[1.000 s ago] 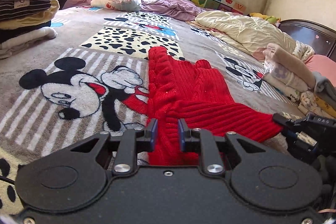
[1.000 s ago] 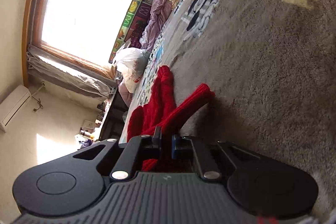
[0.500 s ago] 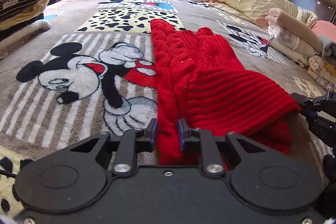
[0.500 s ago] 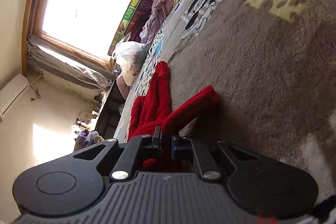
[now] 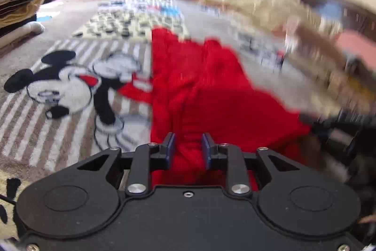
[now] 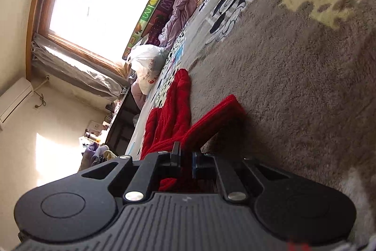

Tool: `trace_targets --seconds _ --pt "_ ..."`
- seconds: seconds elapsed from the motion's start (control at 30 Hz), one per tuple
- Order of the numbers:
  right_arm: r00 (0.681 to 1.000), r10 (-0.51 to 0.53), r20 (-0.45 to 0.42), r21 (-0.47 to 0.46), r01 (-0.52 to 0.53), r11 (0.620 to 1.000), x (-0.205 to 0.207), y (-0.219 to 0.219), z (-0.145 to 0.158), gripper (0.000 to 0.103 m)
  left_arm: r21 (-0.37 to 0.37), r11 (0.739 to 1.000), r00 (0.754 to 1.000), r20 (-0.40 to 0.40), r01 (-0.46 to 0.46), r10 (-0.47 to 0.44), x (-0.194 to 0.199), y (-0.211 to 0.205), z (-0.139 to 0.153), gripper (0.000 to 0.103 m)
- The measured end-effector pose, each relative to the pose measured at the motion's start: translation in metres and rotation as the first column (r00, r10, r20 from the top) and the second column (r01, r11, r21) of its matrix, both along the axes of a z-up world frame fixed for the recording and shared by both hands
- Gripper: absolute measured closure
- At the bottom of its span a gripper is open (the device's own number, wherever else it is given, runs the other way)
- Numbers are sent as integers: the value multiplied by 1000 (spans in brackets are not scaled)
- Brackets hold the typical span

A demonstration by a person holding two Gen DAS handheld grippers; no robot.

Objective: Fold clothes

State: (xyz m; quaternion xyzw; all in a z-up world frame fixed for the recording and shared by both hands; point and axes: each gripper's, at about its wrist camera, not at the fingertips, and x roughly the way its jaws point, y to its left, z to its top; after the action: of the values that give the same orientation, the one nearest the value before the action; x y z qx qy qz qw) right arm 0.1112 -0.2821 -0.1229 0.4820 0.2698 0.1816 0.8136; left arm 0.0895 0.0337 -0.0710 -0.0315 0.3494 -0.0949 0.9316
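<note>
A red knit sweater (image 5: pixel 206 95) lies lengthwise on a bed covered by a cartoon-mouse blanket (image 5: pixel 61 95), its near end gathered up by two hand-held tools. The left tool (image 5: pixel 187 147) now stands with its jaws parted wider than a second ago, red knit lying loosely between the blue pads rather than pinched; whether any cloth is truly held there cannot be told through the motion blur. The right tool (image 6: pixel 184 158), tipped on its side, keeps its jaws closed on a ribbed fold of the sweater (image 6: pixel 211 119), which has risen further off the blanket over the last second and now stands up as a raised flap. The widening on the left suggests that hand is letting go or re-gripping while the right carries its edge across, so the fold looks to be under way but not laid flat. Folded clothes (image 5: pixel 16 6) are stacked at the far left, with loose bedding (image 5: pixel 258 1) beyond.
</note>
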Motion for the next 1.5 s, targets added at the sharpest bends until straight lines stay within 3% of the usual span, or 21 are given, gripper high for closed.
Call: trace_targets --seconds 0.13,0.23,0.33,0.4,0.43,0.57,0.73,0.87,1.0,1.1,1.3,1.33,1.4,1.5 --pt "1000 -6 -12 3 6 1000 -1 -3 -3 89 -230 973 998 53 -27 40 -7 29 18 77" --pt "1000 -9 -12 27 9 1000 1 -5 -6 89 -251 966 993 75 -66 88 -9 44 25 77" --pt "1000 -5 3 28 5 1000 6 -3 -7 89 -250 965 995 41 -73 86 -10 43 15 77" --pt "1000 -6 13 6 6 1000 8 0 -6 89 -172 985 999 -4 -34 34 -6 28 0 76" --pt "1000 -10 18 -4 10 1000 8 1 -5 89 -144 989 999 9 -31 33 -8 23 -1 76" --pt "995 -34 99 2 34 999 3 -2 10 92 -258 966 994 96 -28 54 -14 34 23 76" --pt "979 -18 201 -18 22 1000 12 -9 36 92 -287 956 989 115 -58 95 -16 48 35 76" --pt "977 -13 214 -18 17 1000 28 -18 40 92 -261 964 994 86 -41 66 -16 43 27 76" --pt "990 -2 144 -122 20 992 46 -13 29 92 -119 993 999 -30 19 -23 -10 21 5 76" --pt "996 -17 83 -102 25 994 50 -14 8 92 -137 990 1000 12 16 -14 -16 21 13 76" --pt "994 -5 110 -115 17 993 45 -16 18 92 -117 993 999 39 11 -6 3 18 37 76" --pt "995 3 96 -97 7 995 45 -16 15 92 -122 993 998 59 4 3 11 18 44 76" --pt "998 18 68 -82 -12 997 45 -15 9 92 -61 998 997 77 0 4 36 11 53 76" --pt "998 41 47 -82 -37 996 45 -12 3 92 -27 1000 998 65 10 -8 84 7 44 77"
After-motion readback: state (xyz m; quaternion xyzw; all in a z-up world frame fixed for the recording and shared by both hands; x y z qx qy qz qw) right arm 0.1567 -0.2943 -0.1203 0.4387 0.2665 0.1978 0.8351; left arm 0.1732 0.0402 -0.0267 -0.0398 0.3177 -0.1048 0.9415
